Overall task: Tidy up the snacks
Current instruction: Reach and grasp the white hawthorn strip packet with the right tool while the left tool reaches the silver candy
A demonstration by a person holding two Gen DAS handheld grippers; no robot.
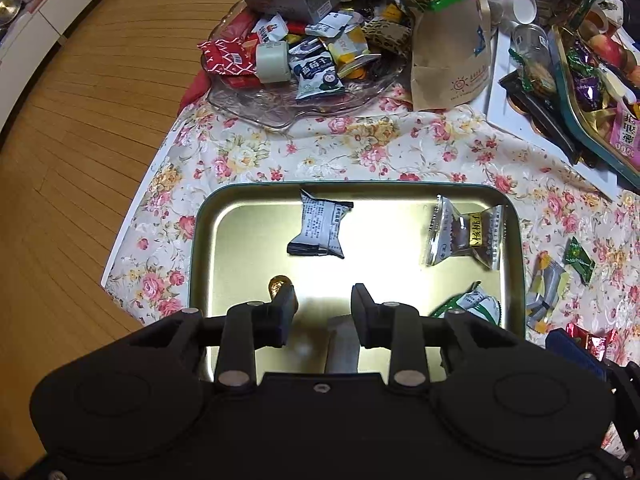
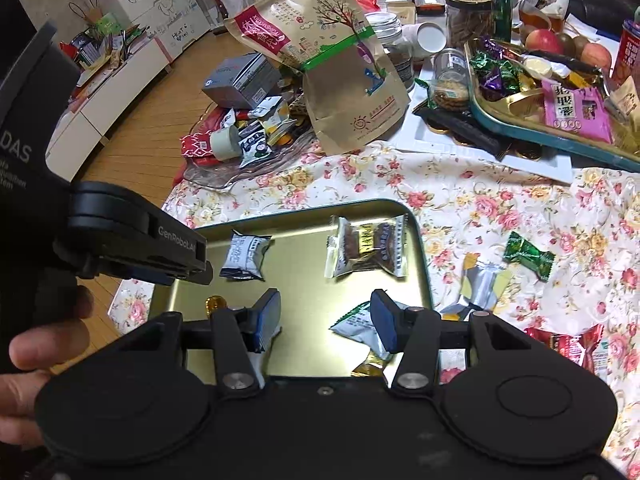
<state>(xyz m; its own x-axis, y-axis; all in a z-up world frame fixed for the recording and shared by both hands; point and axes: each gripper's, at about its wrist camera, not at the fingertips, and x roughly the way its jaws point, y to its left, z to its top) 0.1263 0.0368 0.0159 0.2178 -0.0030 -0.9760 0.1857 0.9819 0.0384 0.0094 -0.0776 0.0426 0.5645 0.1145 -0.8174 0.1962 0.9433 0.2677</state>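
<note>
Left wrist view looks down into the gold tray (image 1: 208,248), which lies on a floral cloth (image 1: 360,148). Four wrapped snacks lie in the tray: a grey packet (image 1: 320,228) near its far rim, a clear walnut cake (image 1: 464,232) in the far right corner, a green-and-white packet (image 1: 478,304) by the near right side, and a gold coin (image 1: 278,284) toward the near left. The left gripper (image 1: 322,312) hangs over the tray's near half with its jaws parted and nothing between them; one finger (image 1: 286,304) partly covers the coin.

From the right wrist view, the right gripper (image 2: 326,320) is also above the tray (image 2: 416,240), jaws spread with nothing held; the green-and-white packet (image 2: 356,326) lies just beyond its right finger. Right of the tray, on the cloth, lie a green candy (image 2: 528,254), a silver-yellow wrapper (image 2: 480,284) and red packets (image 2: 568,344). Beyond the tray stand a glass dish (image 2: 224,176) heaped with sweets and a brown bag (image 2: 340,72).
</note>
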